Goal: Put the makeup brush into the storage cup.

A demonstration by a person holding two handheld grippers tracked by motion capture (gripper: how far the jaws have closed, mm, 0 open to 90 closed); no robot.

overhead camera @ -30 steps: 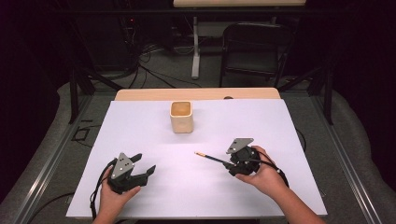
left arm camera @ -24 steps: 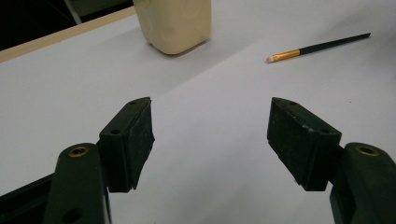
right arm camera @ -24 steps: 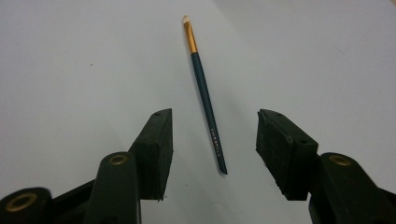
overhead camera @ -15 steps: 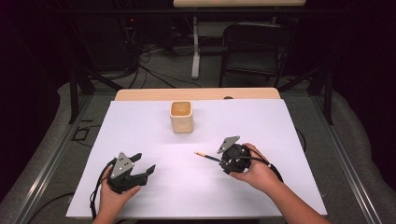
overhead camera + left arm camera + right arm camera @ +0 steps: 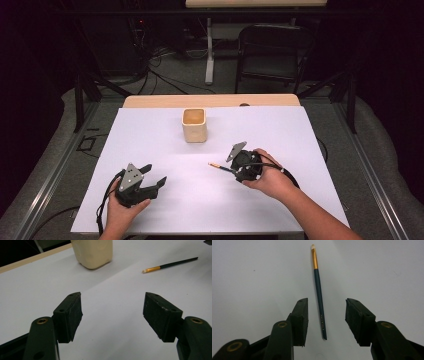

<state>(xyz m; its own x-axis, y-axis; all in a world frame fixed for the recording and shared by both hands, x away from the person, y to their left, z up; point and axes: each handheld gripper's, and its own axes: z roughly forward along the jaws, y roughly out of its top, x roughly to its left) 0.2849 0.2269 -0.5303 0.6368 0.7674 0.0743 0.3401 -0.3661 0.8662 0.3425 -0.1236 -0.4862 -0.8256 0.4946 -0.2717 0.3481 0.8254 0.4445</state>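
A thin brush (image 5: 319,290) with a dark teal handle, gold ferrule and pale tip lies flat on the white table sheet (image 5: 165,150). In the high view the brush (image 5: 220,167) pokes out leftward from my right gripper (image 5: 239,169). My right gripper (image 5: 325,317) straddles the handle's rear end; its jaws have just been closing, and neither pad touches the brush. My left gripper (image 5: 112,312) rests open at the front left (image 5: 152,184), nothing between its pads. A cream square cup (image 5: 194,125) stands upright behind the brush, also in the left gripper view (image 5: 92,252).
The wooden table edge (image 5: 210,101) runs behind the sheet. A black chair (image 5: 270,55) and cables lie on the floor beyond. Metal rails (image 5: 55,170) flank both sides of the table.
My right hand has slid left along the sheet, so the gripper now sits over the brush's handle. Left hand unmoved.
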